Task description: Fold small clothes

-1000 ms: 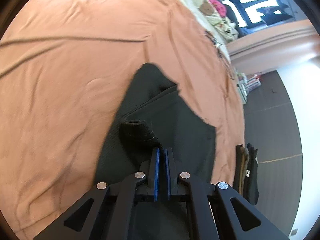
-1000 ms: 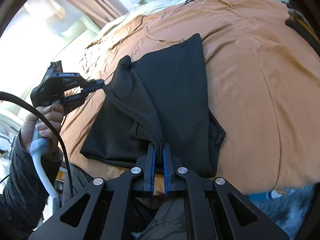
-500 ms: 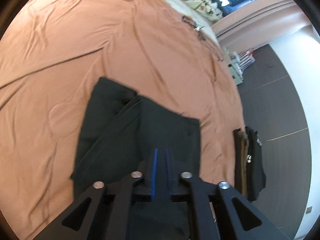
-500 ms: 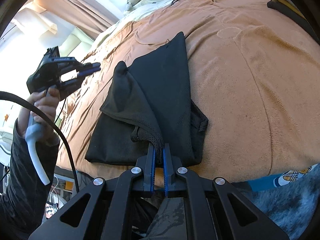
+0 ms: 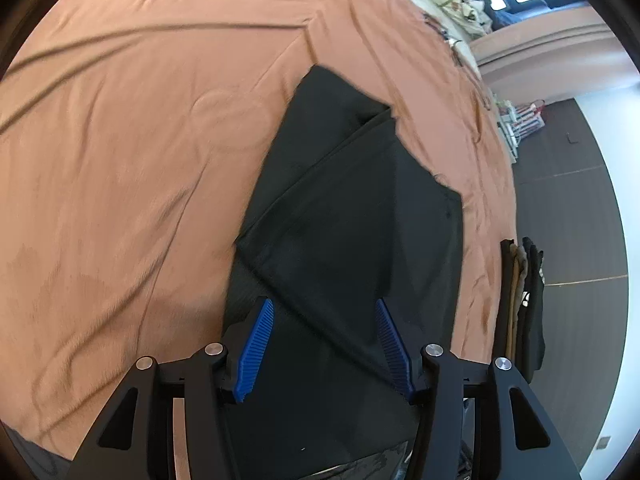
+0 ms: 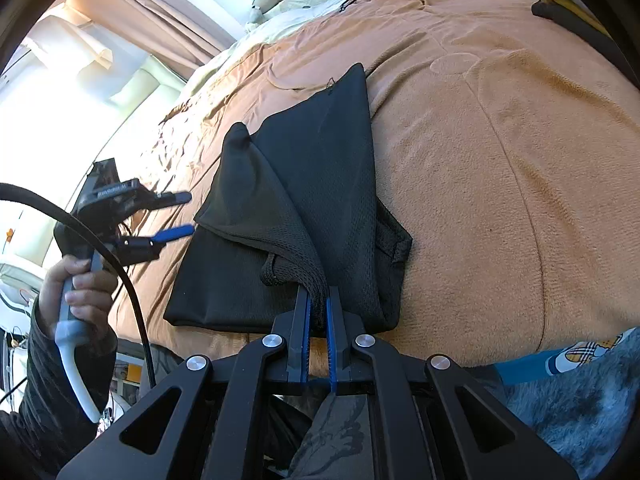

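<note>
Right gripper (image 6: 318, 312), nearest the right wrist camera: jaws closed on a bunched mesh edge at the near end of the black garment (image 6: 320, 184). From that grip the garment spreads away across the orange blanket (image 6: 500, 160), partly folded, one flap lying diagonally over the rest. Left gripper (image 5: 324, 344), held in the person's hand (image 6: 80, 280) just beside the garment's left edge: jaws have just been opening and now stand apart, pressing on nothing; the garment lies beneath and beyond them.
</note>
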A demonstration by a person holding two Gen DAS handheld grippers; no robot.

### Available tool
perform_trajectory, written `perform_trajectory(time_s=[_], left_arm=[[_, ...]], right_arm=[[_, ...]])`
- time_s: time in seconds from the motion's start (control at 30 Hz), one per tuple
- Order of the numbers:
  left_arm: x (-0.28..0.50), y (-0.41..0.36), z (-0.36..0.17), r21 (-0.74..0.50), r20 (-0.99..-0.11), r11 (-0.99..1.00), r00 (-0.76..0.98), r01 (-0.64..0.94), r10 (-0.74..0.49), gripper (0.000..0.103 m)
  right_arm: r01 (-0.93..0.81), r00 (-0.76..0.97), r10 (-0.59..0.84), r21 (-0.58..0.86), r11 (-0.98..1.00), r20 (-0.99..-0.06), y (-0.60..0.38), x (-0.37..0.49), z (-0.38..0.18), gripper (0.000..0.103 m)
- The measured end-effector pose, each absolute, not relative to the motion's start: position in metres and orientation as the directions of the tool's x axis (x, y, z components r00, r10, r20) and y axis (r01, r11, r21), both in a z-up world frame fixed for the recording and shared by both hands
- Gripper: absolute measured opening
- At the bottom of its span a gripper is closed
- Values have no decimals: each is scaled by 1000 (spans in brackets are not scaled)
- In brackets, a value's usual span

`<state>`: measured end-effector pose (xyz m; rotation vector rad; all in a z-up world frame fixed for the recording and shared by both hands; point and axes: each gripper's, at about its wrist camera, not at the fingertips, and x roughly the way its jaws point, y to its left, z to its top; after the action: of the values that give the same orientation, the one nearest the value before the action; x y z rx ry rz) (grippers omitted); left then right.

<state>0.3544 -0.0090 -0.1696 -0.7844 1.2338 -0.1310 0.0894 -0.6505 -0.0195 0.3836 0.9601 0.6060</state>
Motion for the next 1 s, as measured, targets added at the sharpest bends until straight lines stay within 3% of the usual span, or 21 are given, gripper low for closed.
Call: perform_trajectory(time_s=[0.2, 0.27, 0.33, 0.4, 0.67, 1.0], left_arm=[[359, -4, -185, -615, -782, 710, 382, -342, -493, 54], [363, -3, -187, -588, -800, 724, 395, -360, -452, 39], [367, -3, -186, -566, -813, 737, 400, -369, -423, 12], [371, -5, -181, -589, -794, 727, 419, -353, -441, 4], [402, -30, -131, -622, -734, 752, 499, -220, -461, 3], [458, -86, -105, -625, -706, 776, 489, -89, -512, 3]], right_arm=[[-316, 437, 626, 541, 779, -646, -649, 86, -17, 4], [-314, 438, 627, 543, 778, -645, -650, 86, -16, 4], [-311, 439, 625, 544, 780, -645, -651, 86, -16, 3], [-308, 441, 622, 541, 782, -648, -652, 86, -16, 4], [-299, 441, 623, 548, 781, -647, -657, 89, -17, 4], [-287, 437, 637, 573, 768, -635, -668, 92, -18, 3]])
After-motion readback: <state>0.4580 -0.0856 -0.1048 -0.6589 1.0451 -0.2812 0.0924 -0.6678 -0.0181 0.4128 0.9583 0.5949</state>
